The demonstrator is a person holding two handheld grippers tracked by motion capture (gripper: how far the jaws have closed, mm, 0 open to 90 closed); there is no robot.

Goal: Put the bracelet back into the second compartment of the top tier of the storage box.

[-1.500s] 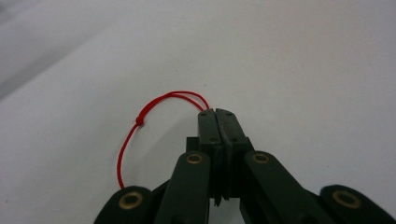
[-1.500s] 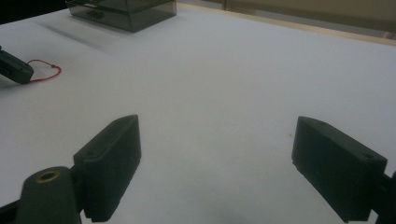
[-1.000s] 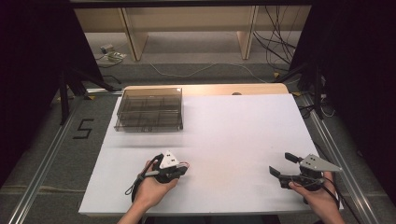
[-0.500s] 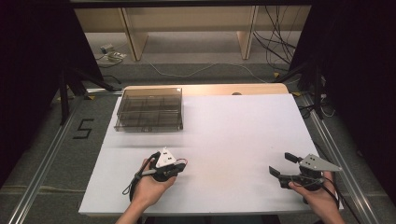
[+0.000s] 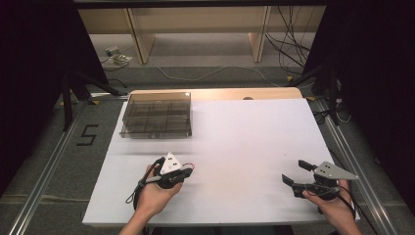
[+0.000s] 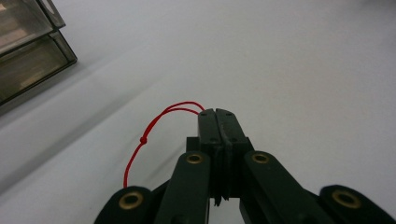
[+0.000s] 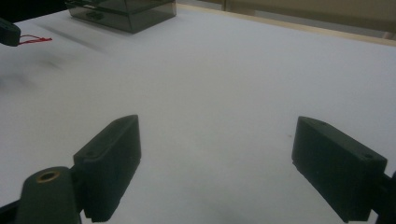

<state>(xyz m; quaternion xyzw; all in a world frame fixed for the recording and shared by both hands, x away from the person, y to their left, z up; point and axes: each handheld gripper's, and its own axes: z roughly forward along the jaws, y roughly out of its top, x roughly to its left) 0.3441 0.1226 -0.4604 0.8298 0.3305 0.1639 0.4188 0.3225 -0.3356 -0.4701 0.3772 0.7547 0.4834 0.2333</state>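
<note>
Red thread loop (image 6: pixel 154 122), light and limp, pinched at one end by left gripper (image 6: pixel 223 122); right gripper (image 7: pixel 215 158) jaws apart, empty.

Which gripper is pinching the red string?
The left gripper. Its jaws are squeezed shut on the red string, which loops out beside them. The right gripper has its jaws wide apart over the bare white table.

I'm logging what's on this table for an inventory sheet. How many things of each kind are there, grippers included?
Handheld grippers: 2, the left gripper and the right gripper
Clear compartment boxes: 1, the smoky plastic box at the table's far left
Red strings: 1, the red string pinched in the left gripper's closed jaws
Total: 4
</note>
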